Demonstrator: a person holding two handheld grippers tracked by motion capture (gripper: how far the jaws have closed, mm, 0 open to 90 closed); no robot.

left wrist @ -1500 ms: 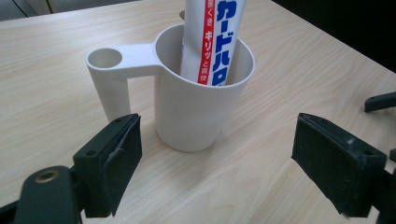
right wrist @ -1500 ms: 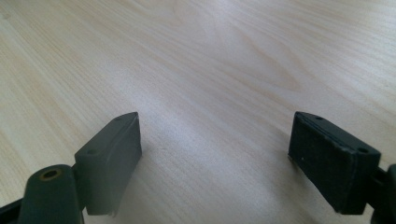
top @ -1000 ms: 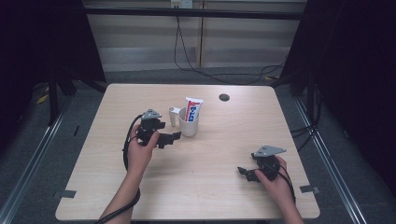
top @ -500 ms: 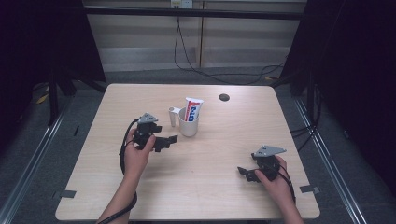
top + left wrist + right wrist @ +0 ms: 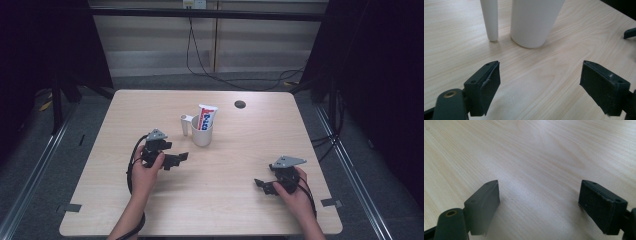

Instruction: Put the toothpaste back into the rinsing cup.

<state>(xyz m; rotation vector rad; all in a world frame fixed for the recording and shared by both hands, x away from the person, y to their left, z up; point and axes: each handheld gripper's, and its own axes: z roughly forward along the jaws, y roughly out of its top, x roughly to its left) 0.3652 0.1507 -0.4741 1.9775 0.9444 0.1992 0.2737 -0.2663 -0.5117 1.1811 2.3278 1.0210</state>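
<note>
Left gripper (image 5: pixel 172 160) spread wide, empty, low over the table (image 5: pixel 240 135), aimed at the mug (image 5: pixel 201 134) just ahead. Right gripper (image 5: pixel 265 186) spread too, empty, well apart from the mug toward the near right corner. One mug, mid-table, handle (image 5: pixel 490 20) leftward; one toothpaste tube (image 5: pixel 205 117) upright inside. One dark round hole (image 5: pixel 240 104) beyond the mug.

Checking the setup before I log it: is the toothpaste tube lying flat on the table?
No, the toothpaste tube stands upright inside the white mug in the high view.
</note>
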